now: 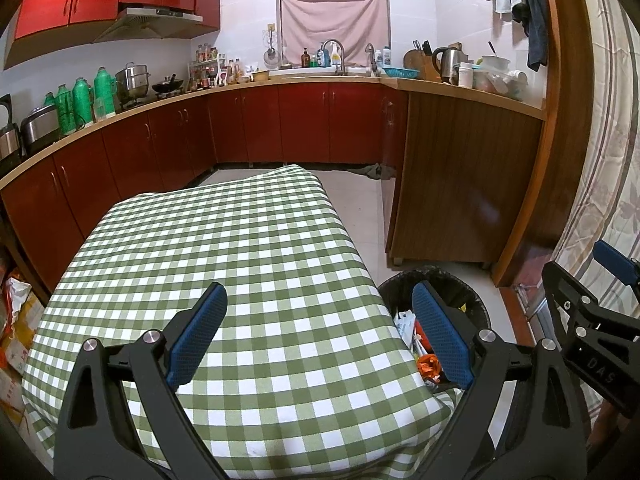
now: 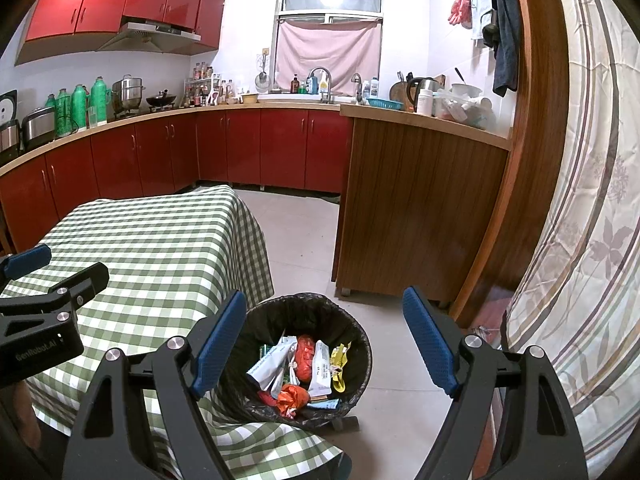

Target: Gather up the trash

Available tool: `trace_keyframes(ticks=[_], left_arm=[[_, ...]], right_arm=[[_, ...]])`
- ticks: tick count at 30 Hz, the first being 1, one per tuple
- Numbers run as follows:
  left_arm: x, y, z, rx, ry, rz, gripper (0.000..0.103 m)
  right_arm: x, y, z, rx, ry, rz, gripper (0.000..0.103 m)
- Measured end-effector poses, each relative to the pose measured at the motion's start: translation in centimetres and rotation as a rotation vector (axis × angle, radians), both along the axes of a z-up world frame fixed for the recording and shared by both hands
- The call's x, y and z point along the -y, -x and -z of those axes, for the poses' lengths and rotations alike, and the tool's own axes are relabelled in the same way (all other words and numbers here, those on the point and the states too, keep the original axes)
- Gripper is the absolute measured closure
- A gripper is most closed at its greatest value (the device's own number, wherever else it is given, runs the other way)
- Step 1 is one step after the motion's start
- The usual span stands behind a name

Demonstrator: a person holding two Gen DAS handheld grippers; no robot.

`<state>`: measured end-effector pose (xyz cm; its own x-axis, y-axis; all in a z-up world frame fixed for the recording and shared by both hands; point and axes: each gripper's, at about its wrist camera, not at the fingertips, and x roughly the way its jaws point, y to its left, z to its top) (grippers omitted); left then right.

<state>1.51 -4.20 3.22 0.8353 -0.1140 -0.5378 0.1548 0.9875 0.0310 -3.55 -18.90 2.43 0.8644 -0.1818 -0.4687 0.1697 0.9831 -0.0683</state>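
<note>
In a red-cabinet kitchen, two hand-held claws hang over a counter draped in a green-and-white checked cloth [image 1: 224, 248], with the black-lined trash bin [image 2: 352, 324] on the tiled floor [image 2: 304, 240] at the counter's near right corner. The left claw [image 1: 318, 334] stands wide open over the cloth, gripping nothing; the right claw [image 2: 326, 344] is likewise spread wide and empty, its blue pads framing the bin's mouth from above. All the trash in sight already lies inside the bin: white wrappers [image 2: 322, 368], a red packet [image 2: 305, 356], a yellow scrap [image 2: 340, 360] and a crumpled orange wrapper [image 2: 294, 396]. The visible stretch of cloth shows nothing loose. The relation that matters is plain: the bin lies directly ahead of and below the right claw, but off to the right of the left claw, half hidden behind that claw's right finger in its own view. The right claw is clearly the nearer of the two, so any further drop would likely fall to it. The pile has no clear long axis; the wrappers lean every way. Judged from this, the collecting looks near done or done, though the counter's near edge is hidden by the claws.
</note>
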Motion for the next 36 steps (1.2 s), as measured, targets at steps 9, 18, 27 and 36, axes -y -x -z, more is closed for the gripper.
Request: trace_keyframes(ticks=[9, 18, 27, 36], left_arm=[[0.15, -0.13, 0.10, -0.012, 0.001, -0.002, 0.011], [0.35, -0.09, 0.02, -0.006, -0.011, -0.007, 0.011], [0.75, -0.11, 0.02, -0.009, 0.003, -0.002, 0.005], [0.15, -0.28, -0.08, 0.022, -0.048, -0.025, 0.005]], right_arm=[[0.05, 0.03, 0.07, -0.001, 0.000, 0.000, 0.025], [0.07, -0.05, 0.24, -0.005, 0.001, -0.001, 0.025], [0.01, -0.09, 0.57, -0.008, 0.003, -0.004, 0.025], [-0.24, -0.26, 0.90, -0.018, 0.008, -0.014, 0.023]])
